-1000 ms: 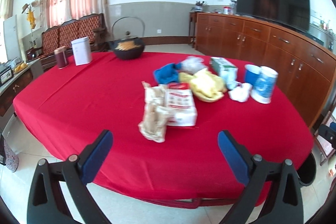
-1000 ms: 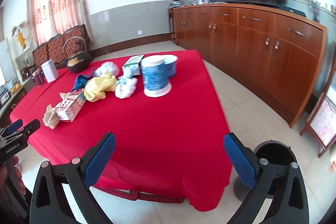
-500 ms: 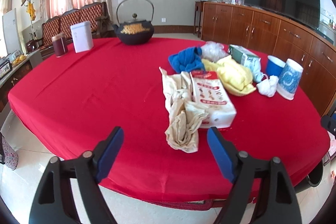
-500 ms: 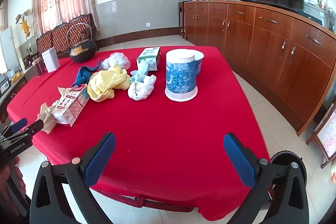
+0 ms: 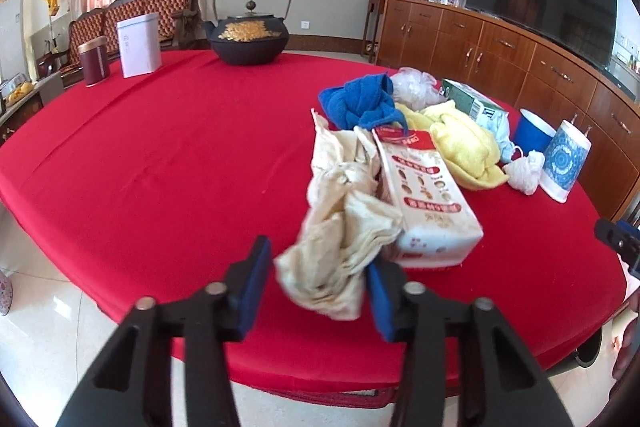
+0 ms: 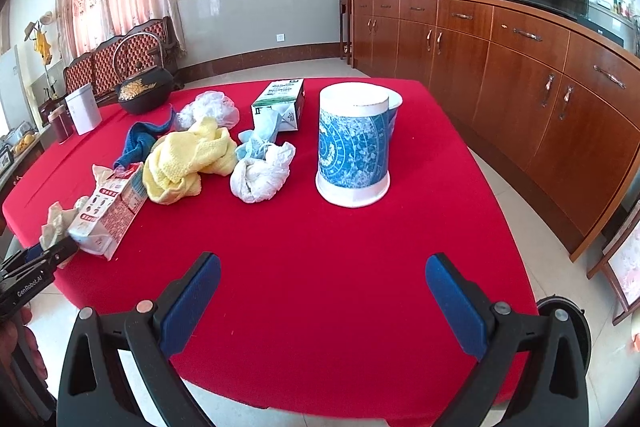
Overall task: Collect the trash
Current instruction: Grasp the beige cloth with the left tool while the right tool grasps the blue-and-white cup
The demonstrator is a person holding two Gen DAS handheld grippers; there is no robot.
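A crumpled beige paper bag [image 5: 344, 211] lies on the red tablecloth [image 5: 180, 163], its near end between the pads of my left gripper [image 5: 316, 287]. The jaws stand partly closed around it, and the right pad touches the paper. A red-and-white carton [image 5: 424, 199] lies against the bag. My right gripper [image 6: 322, 301] is open and empty above the table's near edge. In the right wrist view I see the beige bag [image 6: 60, 219], the carton [image 6: 110, 211], a white plastic wad [image 6: 260, 175], a green-and-white box [image 6: 282, 99] and a clear bag [image 6: 210, 109].
A blue-patterned container [image 6: 354, 143] stands in front of a blue cup [image 5: 534, 133]. Yellow cloth [image 6: 188, 157] and blue cloth [image 5: 360, 103] lie among the trash. A black teapot [image 5: 250, 35], a white tin [image 5: 138, 45] and a dark red canister [image 5: 94, 61] stand far back. Wooden cabinets [image 6: 520, 75] are at the right.
My left gripper has moved forward to the beige bag and narrowed around its near end. My right gripper has moved closer over the table and stayed open.
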